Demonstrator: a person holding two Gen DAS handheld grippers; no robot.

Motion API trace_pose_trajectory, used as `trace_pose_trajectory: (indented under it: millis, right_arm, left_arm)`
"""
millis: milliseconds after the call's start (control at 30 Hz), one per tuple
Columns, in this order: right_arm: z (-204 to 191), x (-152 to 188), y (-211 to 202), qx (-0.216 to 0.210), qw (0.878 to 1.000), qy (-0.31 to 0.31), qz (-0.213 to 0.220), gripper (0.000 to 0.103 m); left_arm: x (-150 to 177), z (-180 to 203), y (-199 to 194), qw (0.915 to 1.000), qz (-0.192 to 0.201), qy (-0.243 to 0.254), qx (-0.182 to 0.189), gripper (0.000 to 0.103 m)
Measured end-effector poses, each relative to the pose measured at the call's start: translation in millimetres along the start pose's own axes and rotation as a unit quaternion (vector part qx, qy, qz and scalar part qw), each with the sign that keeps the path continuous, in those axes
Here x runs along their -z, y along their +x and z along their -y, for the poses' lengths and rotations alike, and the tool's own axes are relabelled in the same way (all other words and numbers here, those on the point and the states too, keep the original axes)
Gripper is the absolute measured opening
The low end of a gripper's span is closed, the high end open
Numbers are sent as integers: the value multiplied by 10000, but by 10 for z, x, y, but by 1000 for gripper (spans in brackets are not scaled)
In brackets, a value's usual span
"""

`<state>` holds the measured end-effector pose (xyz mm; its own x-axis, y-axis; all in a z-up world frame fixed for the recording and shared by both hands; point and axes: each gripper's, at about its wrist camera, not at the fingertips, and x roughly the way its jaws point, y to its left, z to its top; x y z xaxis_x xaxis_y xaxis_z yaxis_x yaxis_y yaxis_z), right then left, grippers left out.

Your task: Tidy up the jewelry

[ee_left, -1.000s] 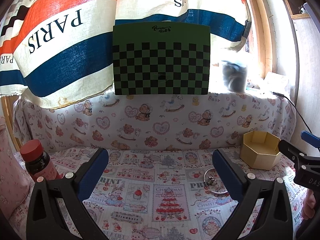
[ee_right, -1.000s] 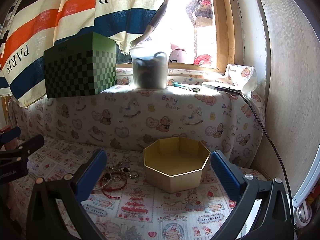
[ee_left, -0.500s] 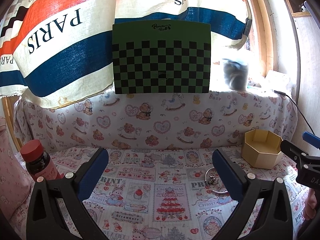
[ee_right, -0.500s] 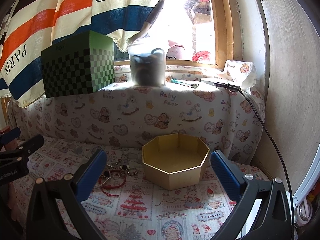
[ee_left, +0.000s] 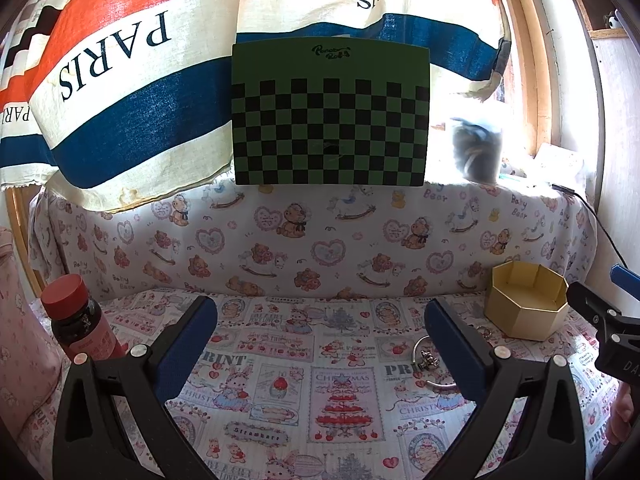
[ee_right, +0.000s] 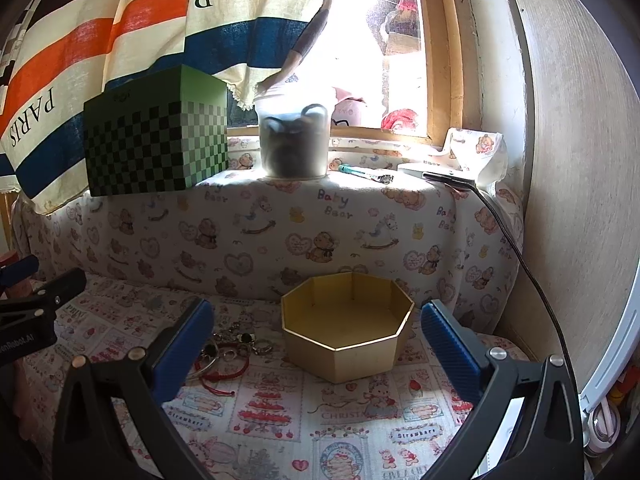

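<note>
Printed cloth [ee_right: 360, 420] is spread over the bench and up its back ledge, and every task item is carried on it. An octagonal gold box [ee_right: 347, 350] is set open-topped near the right end of the bench, and nothing is seen inside it; it is judged light and thin-walled, liable to slide or dent if pushed. The jewelry pile [ee_right: 230, 354] is lying just beside the box on its left: a red cord bracelet, metal rings, a silver bangle and a fine chain, partly tangled. These pieces are judged light, small and slippery; the bangle is stiff and is best pinched across its wire, while the cord is soft and should be taken at a free loop so that neighbours are not dragged along. The left gripper [ee_left: 320, 322] is held above the bench with its jaws spread wide and nothing between them, and the pile is partly hidden behind its right jaw. The right gripper [ee_right: 316, 324] is held facing the box, jaws likewise spread and empty, with the pile at its left jaw. A green checkered box [ee_right: 158, 136] and a clear tub [ee_right: 294, 144] are stood on the ledge, well apart from the work. A red-capped bottle [ee_left: 76, 320] is stood at the far left, and a black cable [ee_right: 516, 248] is run down the right wall behind the gold box.
</note>
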<state>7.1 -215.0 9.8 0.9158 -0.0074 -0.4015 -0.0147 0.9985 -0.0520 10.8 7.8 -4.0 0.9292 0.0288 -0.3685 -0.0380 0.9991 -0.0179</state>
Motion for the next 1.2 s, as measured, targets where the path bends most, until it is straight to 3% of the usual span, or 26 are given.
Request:
trace_pose_trajectory:
  millis: [967,1167,1200]
  right_arm:
    - [-30,8,-13,-125,9999,-100,33,103]
    - [-15,5,-24,-83,9999,-55,52,102]
    - [-5,4,-39,-35,9999,-24,98,97]
  left_arm:
    - [2,-5,12,10000,-18,21,-11,103]
    - [9,-13,115,9991,-369,-16,200,103]
    - [11,-10,127,9989,-410,-21,222,103]
